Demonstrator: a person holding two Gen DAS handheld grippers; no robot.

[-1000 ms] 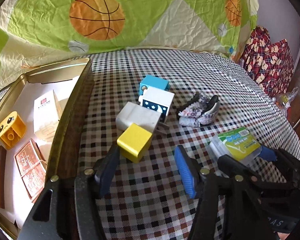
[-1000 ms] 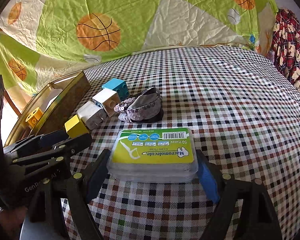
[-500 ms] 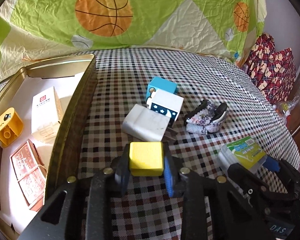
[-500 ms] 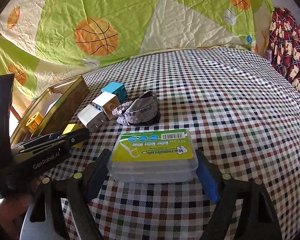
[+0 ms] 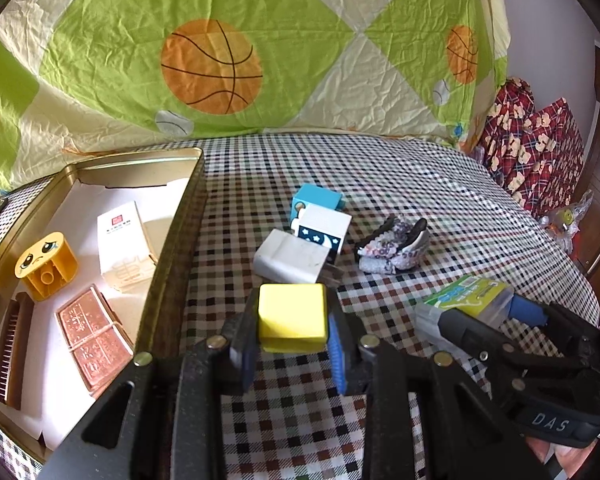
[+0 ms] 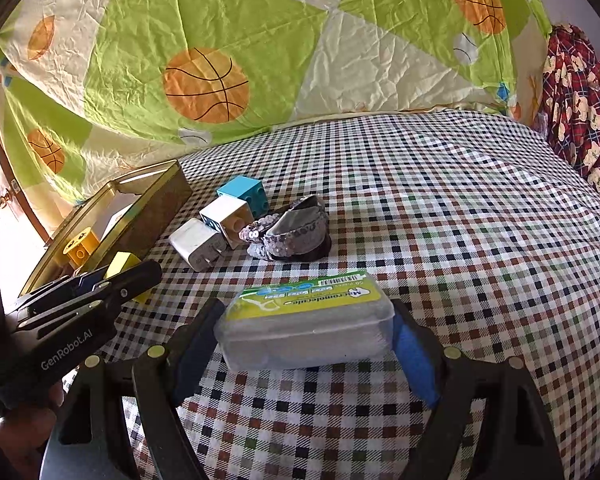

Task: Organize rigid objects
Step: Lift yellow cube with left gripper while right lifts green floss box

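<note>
My left gripper (image 5: 292, 344) is shut on a yellow block (image 5: 292, 316) and holds it a little above the checked cloth, right of the gold tin tray (image 5: 172, 248). My right gripper (image 6: 304, 344) is shut on a clear floss-pick box with a green label (image 6: 306, 320), which looks slightly raised. The box also shows in the left wrist view (image 5: 464, 300). On the cloth lie a white charger (image 5: 290, 258), a white star block (image 5: 324, 230), a blue block (image 5: 316, 198) and a sequined hair clip (image 5: 392, 246).
The tray holds a yellow face block (image 5: 46, 266), a white carton (image 5: 124, 246), a copper packet (image 5: 92, 340) and a brown comb (image 5: 10, 348). A basketball quilt (image 5: 220, 60) rises behind the table. Red plaid fabric (image 5: 536, 152) lies at the right.
My left gripper closed on the yellow block and lifted it off the cloth. My right gripper kept its hold on the floss-pick box and raised it slightly.
</note>
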